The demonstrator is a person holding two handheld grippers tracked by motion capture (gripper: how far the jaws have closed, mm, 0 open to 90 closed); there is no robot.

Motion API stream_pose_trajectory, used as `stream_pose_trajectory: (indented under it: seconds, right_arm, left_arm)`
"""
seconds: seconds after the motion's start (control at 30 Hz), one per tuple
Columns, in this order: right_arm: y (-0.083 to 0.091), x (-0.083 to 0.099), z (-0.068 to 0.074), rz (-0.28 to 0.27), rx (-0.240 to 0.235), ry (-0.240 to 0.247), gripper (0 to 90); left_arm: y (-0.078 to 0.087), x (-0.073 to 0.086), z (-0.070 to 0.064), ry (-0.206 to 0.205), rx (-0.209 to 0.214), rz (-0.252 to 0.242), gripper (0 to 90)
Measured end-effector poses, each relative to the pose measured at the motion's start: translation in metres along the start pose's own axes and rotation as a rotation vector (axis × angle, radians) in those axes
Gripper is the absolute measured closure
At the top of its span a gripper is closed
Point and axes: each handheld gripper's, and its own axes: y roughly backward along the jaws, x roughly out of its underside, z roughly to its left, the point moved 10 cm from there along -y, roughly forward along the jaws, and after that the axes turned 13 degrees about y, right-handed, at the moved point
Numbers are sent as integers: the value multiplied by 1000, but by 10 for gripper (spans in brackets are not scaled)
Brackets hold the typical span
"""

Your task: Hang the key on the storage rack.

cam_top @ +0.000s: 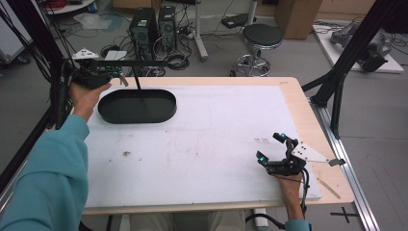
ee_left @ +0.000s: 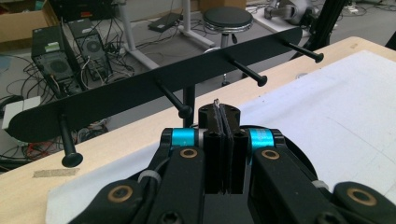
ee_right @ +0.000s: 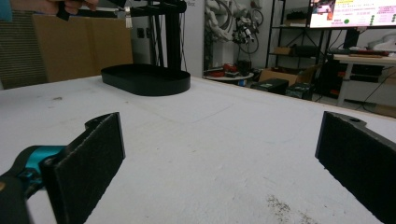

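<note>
A black rack stands at the table's far left: an oval base tray (cam_top: pixel 137 107), a thin post (cam_top: pixel 139 84) and a horizontal bar (cam_top: pixel 139 62) with several pegs (ee_left: pixel 180 101). My left gripper (cam_top: pixel 119 77) is held up just in front of the bar's left part. Its jaws are shut (ee_left: pixel 223 116), and a small thin metal piece (ee_left: pixel 216 101) sticks out at their tip. My right gripper (cam_top: pixel 271 147) rests low over the white mat at the front right, open with nothing between its pads (ee_right: pixel 100 140). The base tray (ee_right: pixel 145 78) lies far ahead of it.
A white mat (cam_top: pixel 207 134) covers the wooden table. A flat wooden stick (cam_top: pixel 328 187) lies at the front right corner. Behind the table are computer towers (cam_top: pixel 144 29), cables and a round stool (cam_top: pixel 262 36). Black frame struts (cam_top: pixel 337 82) stand at both sides.
</note>
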Motion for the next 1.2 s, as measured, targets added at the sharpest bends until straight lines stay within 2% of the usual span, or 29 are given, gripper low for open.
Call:
stream_pose_trajectory:
  seconds: [0.33, 0.4, 0.47, 0.53, 1.2]
  right_arm:
    - [0, 0, 0, 0, 0, 1, 5]
    - [0, 0, 0, 0, 0, 0, 5]
    - [0, 0, 0, 0, 1, 2, 5]
    - [0, 0, 0, 0, 0, 1, 5]
    - [0, 0, 0, 2, -4, -4, 5]
  left_arm:
    - [-4, 1, 3, 16, -14, 1, 883]
    - [-5, 2, 6, 16, -30, 5, 883]
    - [-6, 1, 6, 34, -24, -4, 883]
    - [-6, 0, 8, 26, -31, -7, 883]
    - [-8, -2, 14, 40, -45, -27, 882]
